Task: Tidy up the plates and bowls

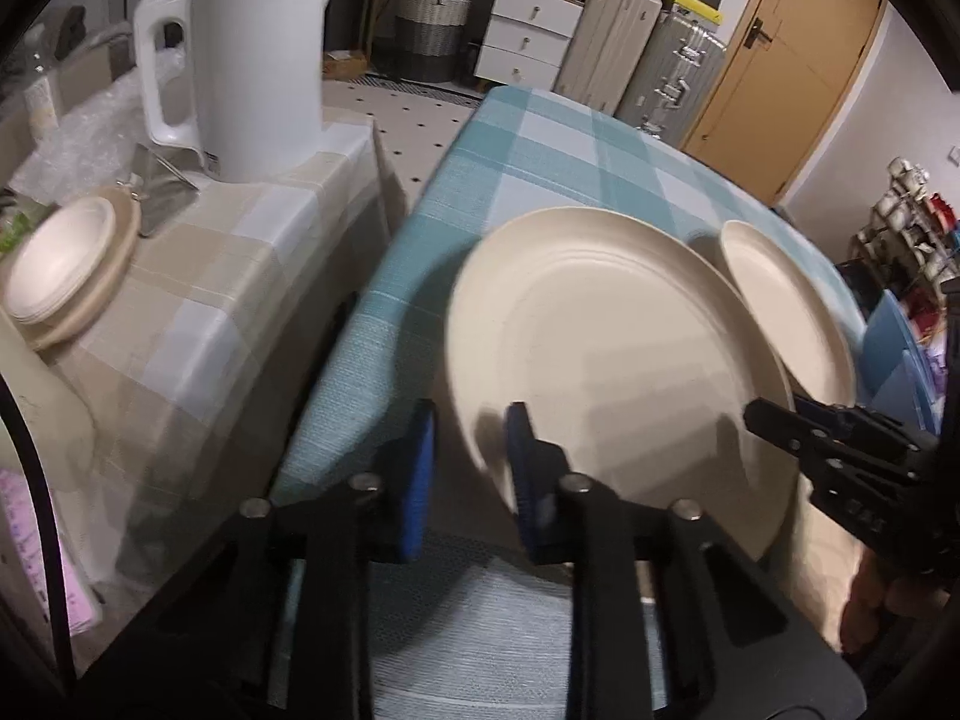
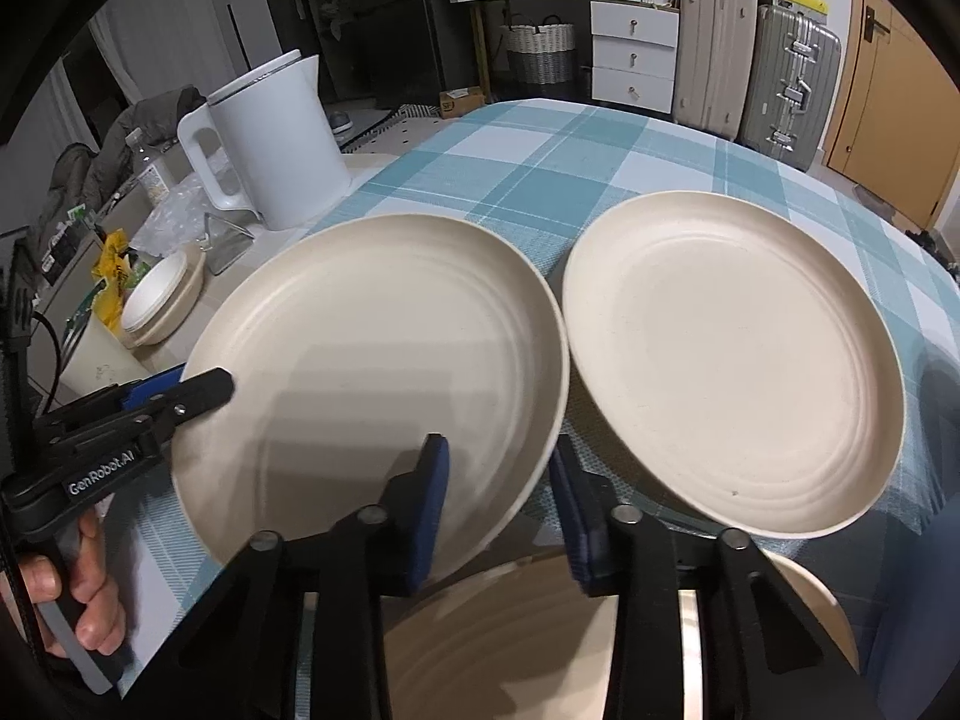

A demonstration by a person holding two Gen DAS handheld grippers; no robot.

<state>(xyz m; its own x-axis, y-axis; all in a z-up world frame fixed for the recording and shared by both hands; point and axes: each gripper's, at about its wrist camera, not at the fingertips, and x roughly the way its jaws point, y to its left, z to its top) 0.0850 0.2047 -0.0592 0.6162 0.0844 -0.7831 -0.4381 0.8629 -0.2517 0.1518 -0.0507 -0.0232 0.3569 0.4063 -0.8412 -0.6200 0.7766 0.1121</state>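
Note:
Two large cream plates are over the blue checked tablecloth [image 2: 540, 144]. The left plate [image 2: 384, 372] is tilted, its near rim raised. My left gripper [image 1: 468, 456] is open astride its left rim, one pad over and one outside; it shows in the right wrist view [image 2: 180, 396]. My right gripper [image 2: 498, 480] is open astride the same plate's right rim; it shows in the left wrist view [image 1: 780, 420]. The second plate [image 2: 732, 360] lies flat to the right. Another cream plate [image 2: 510, 648] lies below my right gripper. A stack of small bowls on a plate [image 1: 66, 264] sits on the beige side table.
A white electric kettle [image 1: 252, 60] stands on the beige checked side table [image 1: 198, 300], with plastic wrap and a metal stand beside it. A gap separates the two tables. Drawers, a basket and suitcases stand at the back. A wooden door is at the far right.

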